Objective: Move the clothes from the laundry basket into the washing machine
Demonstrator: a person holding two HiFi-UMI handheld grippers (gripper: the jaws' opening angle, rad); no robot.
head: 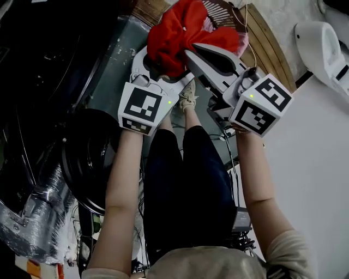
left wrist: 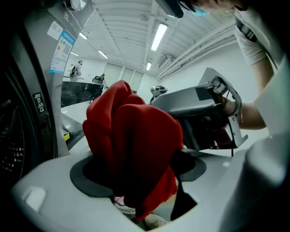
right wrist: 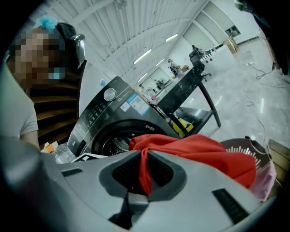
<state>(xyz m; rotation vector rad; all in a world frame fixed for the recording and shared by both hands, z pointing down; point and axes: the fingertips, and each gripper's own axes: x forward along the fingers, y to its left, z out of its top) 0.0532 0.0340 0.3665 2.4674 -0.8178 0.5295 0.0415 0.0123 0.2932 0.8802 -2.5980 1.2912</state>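
That red garment point(head: 175, 34) bunched top centre over the laundry basket point(head: 222, 8) looks light and floppy, so the right hand-held gripper point(right wrist: 143, 172) pinching one fold seems plenty, while the left hand-held gripper point(left wrist: 140, 176) sits spread around loose cloth.

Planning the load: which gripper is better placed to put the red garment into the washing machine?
Likely right. The right gripper is shut on the red garment, facing the washing machine; the left gripper stands open, cloth loose between its jaws.
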